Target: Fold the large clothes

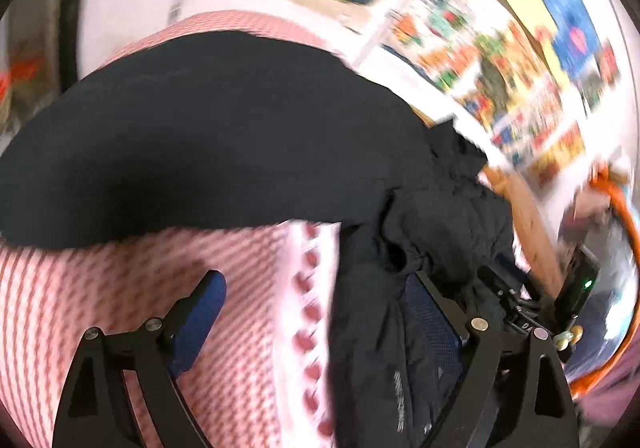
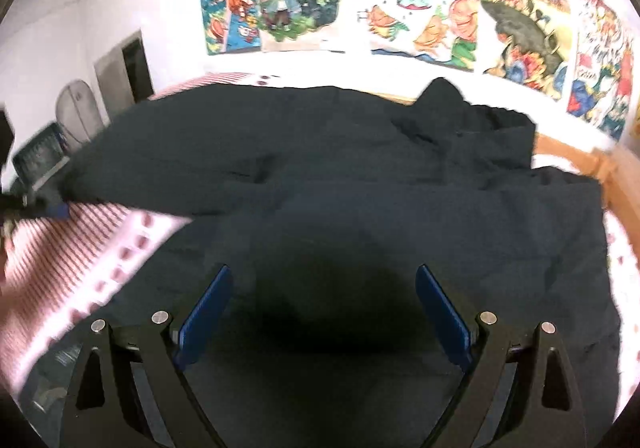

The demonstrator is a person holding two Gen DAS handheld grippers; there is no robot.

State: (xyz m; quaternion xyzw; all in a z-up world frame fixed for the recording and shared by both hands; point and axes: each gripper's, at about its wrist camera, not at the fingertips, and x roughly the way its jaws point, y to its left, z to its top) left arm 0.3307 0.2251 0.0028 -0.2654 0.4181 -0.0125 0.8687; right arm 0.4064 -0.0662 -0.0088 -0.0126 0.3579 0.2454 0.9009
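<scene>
A large dark navy garment (image 2: 320,176) lies spread on a pink-and-white striped bed sheet (image 2: 72,244). My right gripper (image 2: 324,288) is open just above the garment's near part, nothing between its blue pads. In the left wrist view the same garment (image 1: 220,136) stretches across the sheet (image 1: 120,288), with a bunched part (image 1: 440,216) at the right. My left gripper (image 1: 316,288) is open; its right finger (image 1: 436,312) lies against the bunched cloth, its left finger over bare sheet. The left gripper also shows in the right wrist view (image 2: 40,206) at the garment's left end.
Colourful cartoon posters (image 2: 400,0) cover the white wall behind the bed. A wooden bed frame (image 2: 572,156) runs along the far right. An orange-rimmed object (image 1: 616,232) and the right gripper's body (image 1: 576,280) sit at the right of the left wrist view. Furniture (image 2: 80,116) stands at far left.
</scene>
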